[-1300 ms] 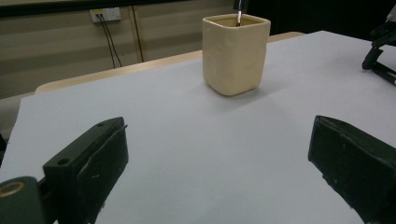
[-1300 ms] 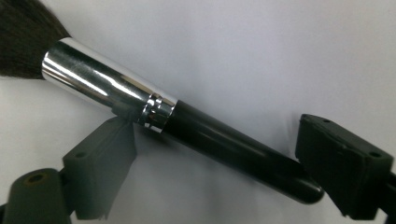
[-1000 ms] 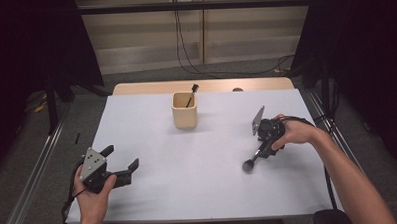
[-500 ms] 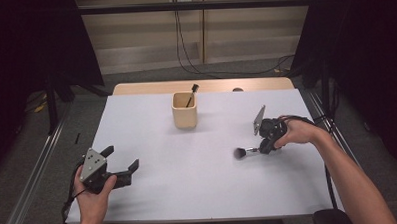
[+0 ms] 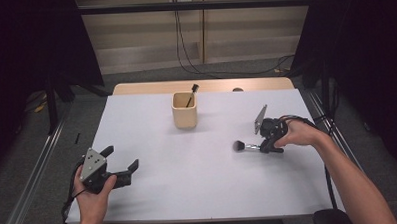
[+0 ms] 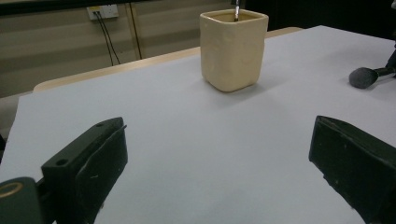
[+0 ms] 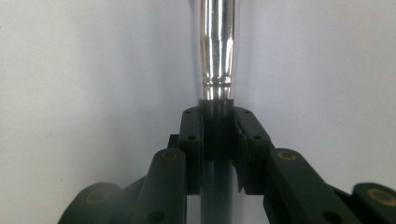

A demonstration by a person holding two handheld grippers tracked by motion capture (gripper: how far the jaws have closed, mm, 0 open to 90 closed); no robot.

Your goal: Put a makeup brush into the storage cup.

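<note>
Your right gripper clamps the makeup brush near the table's right edge; the left gripper gapes empty. Tilt carelessly and the brush may knock the cup over.

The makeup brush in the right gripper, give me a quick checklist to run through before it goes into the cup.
1. Grip: right gripper has its jaws shut on the dark handle of the makeup brush, just below the silver ferrule. Ok.
2. Brush attitude: it lies roughly level, head toward the table's middle; it would need tilting for the cup. Not ok.
3. Cup: upright on the white table, apart from the brush. Ok.
4. Room inside: one brush already leans in the cup; free space cannot tell.
5. Left gripper: jaws open, at the near left, away from the cup. Ok.
</note>
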